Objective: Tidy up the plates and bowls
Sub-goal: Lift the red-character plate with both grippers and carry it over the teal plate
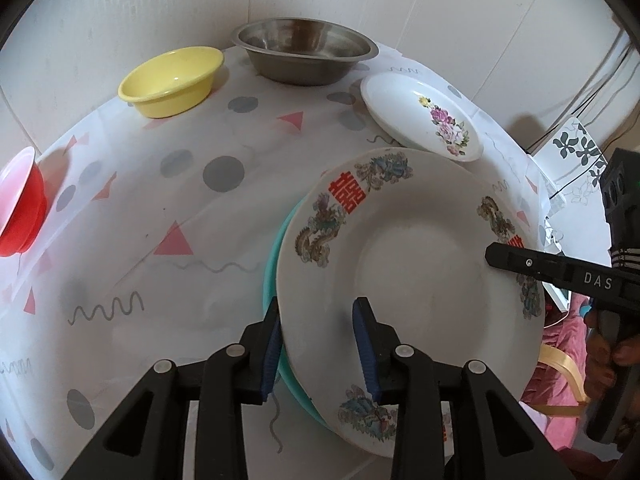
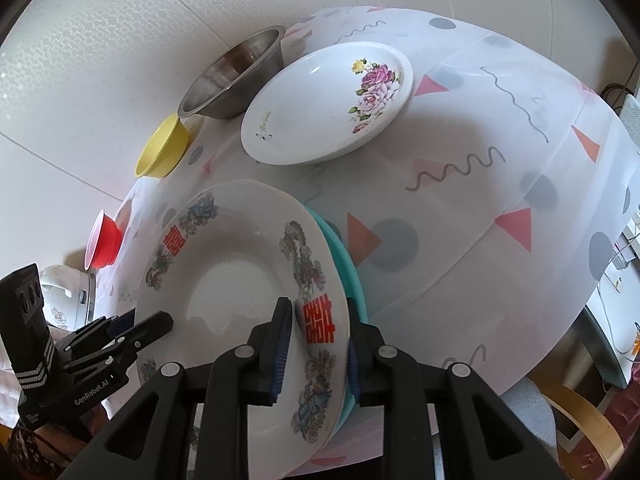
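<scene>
A white plate with red characters and dragons [image 1: 420, 248] [image 2: 224, 280] lies on a teal plate [image 1: 274, 256] [image 2: 348, 264], whose rim shows beneath it. My left gripper [image 1: 316, 332] straddles the near-left rim of this stack, one blue pad under the teal edge and the other on the white plate's face. My right gripper [image 2: 318, 344] clamps the opposite rim the same way, and its finger [image 1: 496, 258] shows lying over the plate in the left wrist view.
On the patterned tablecloth [image 1: 160, 240] stand a floral plate [image 1: 416, 112] [image 2: 320, 108], a steel bowl [image 1: 304, 52] [image 2: 236, 76], a yellow bowl [image 1: 172, 80] [image 2: 162, 148] and a red bowl [image 1: 20, 208] [image 2: 104, 244]. A wall runs behind. A wooden chair [image 2: 580, 420] stands by the near edge.
</scene>
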Demonstrator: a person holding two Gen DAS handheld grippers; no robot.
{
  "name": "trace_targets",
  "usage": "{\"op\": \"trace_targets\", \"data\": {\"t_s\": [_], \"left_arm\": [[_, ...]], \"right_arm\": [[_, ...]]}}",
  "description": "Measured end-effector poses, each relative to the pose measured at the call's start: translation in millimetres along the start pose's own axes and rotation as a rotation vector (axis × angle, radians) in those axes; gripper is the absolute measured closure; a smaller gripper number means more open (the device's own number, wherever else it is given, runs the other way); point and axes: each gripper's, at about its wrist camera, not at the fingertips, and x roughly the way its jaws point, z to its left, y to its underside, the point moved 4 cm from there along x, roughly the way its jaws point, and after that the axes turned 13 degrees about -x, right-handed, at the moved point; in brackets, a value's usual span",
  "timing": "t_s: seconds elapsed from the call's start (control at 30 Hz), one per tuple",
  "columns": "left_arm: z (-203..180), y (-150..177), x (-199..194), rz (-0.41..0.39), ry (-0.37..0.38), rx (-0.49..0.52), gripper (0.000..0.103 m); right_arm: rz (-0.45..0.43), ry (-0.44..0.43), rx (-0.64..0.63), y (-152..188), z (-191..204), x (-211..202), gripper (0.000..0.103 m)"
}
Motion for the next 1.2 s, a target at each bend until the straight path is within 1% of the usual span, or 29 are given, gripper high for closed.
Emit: {"op": "trace_targets", "data": {"t_s": [0.27, 0.47, 0.53, 0.6, 0.67, 0.7, 0.73, 0.77, 0.87, 0.9, 1.07, 1.2], "left_arm": [[1.5, -0.6, -3.3, -0.009, -0.005, 0.004, 0.068], [3.0, -0.5, -4.4, -0.008, -0.003, 0.001, 0.068], [3.7, -0.6, -4.8, -0.01, -0.005, 0.002, 0.068], [4.3, -0.6, -5.0, -0.009, -0.005, 0.002, 0.068], [4.7, -0.7, -4.7, -0.011, -0.017, 0.005, 0.063], [6.0, -0.9, -4.0, -0.012, -0.027, 0.004, 0.056], [8.2, -0.8, -3.2, -0.01, -0.036, -0.001, 0.054], [10.4, -1.0, -3.0, -0.009, -0.027, -0.013, 0.054], [13.7, -1.1, -2.1, 0.0, -0.008, -0.041, 0.053], [13.0, -0.8, -2.2, -0.001, -0.009, -0.04, 0.053], [9.6, 0.1, -1.5, 0.001, -0.017, -0.017, 0.053], [9.4, 0.9, -0.2, 0.009, -0.011, -0.021, 0.053]], "right_arm": [[0.004, 0.045, -0.032, -3.7, 5.6, -2.2, 0.078], [0.002, 0.06, -0.035, -4.6, 6.2, -6.6, 0.078], [-0.013, 0.09, -0.053, -6.2, 6.4, -12.5, 0.078], [-0.032, 0.126, -0.084, -10.0, 8.0, -19.6, 0.073], [-0.04, 0.138, -0.107, -13.8, 8.9, -24.6, 0.073], [-0.039, 0.144, -0.108, -14.2, 7.9, -25.1, 0.072], [-0.039, 0.152, -0.103, -14.2, 5.6, -26.1, 0.072], [-0.041, 0.155, -0.09, -13.8, 2.1, -27.0, 0.072], [-0.036, 0.147, -0.057, -12.1, -5.2, -24.7, 0.072], [-0.034, 0.135, -0.044, -10.2, -6.9, -23.5, 0.071], [-0.034, 0.065, 0.026, -6.9, -11.5, -20.1, 0.071], [-0.03, 0.032, 0.051, -3.9, -14.2, -20.9, 0.071]]}}
